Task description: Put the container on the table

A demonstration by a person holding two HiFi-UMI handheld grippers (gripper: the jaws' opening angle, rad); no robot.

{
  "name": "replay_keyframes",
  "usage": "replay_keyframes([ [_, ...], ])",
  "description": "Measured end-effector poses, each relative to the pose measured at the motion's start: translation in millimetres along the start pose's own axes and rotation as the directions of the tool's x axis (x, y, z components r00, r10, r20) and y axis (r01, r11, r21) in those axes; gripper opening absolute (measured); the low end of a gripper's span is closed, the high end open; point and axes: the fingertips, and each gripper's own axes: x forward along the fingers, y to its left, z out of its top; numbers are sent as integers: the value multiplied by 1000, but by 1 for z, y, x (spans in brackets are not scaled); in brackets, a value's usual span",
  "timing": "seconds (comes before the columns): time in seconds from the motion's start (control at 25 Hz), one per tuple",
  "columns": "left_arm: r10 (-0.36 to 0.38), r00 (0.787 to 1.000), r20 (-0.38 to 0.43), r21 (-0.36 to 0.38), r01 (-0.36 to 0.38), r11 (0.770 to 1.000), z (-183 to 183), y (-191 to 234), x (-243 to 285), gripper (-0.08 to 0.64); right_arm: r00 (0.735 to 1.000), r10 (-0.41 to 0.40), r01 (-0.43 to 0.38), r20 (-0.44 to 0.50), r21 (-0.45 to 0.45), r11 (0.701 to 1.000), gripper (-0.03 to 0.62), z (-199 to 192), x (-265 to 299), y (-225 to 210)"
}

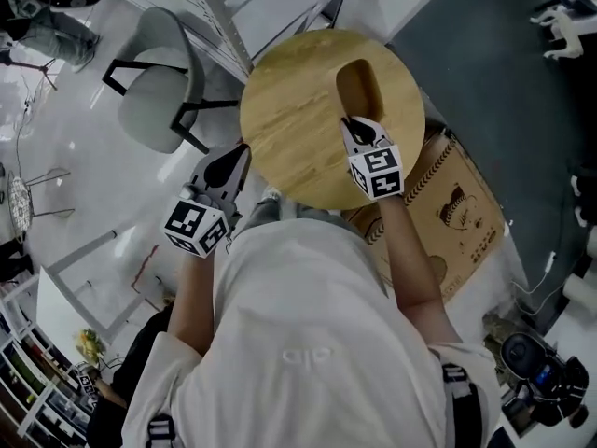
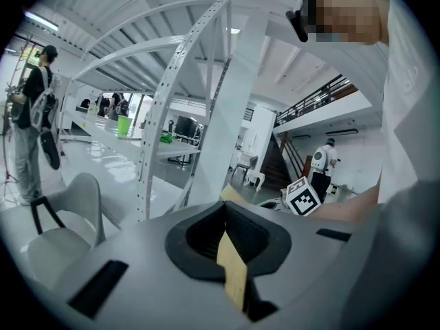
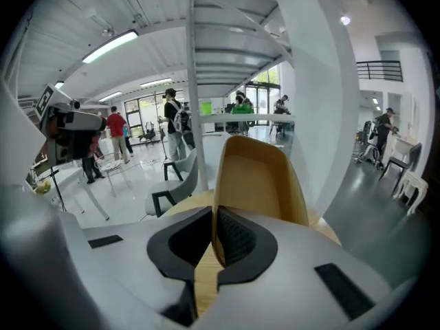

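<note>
An oblong wooden container (image 1: 359,87) hangs over the middle right of the round wooden table (image 1: 289,129). My right gripper (image 1: 362,131) is shut on its near wall. In the right gripper view the container (image 3: 258,177) rises hollow-side up beyond the right gripper (image 3: 218,236), with its thin wall pinched between the black pads and the table (image 3: 182,203) beneath. Whether the container touches the tabletop I cannot tell. My left gripper (image 1: 229,168) hovers off the table's left edge with its jaws together and nothing held. In its own view the left gripper (image 2: 223,243) shows only a narrow slit.
A grey chair (image 1: 163,82) stands left of the table beside a white perforated rack (image 1: 224,17). A printed cardboard box (image 1: 457,213) lies under the table's right side. Camera gear (image 1: 536,367) sits at the lower right. Several people (image 3: 175,126) stand far off.
</note>
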Motion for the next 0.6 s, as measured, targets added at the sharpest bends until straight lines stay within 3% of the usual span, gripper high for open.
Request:
replay_keyframes([
  [0.2, 105, 994, -14, -38, -105, 994, -12, 18, -30, 15, 994, 76, -80, -75, -42, 996, 37, -12, 47, 16],
  [0.6, 260, 965, -26, -92, -261, 961, -34, 41, -88, 15, 967, 134, -158, -215, -100, 982, 38, -47, 122, 50],
])
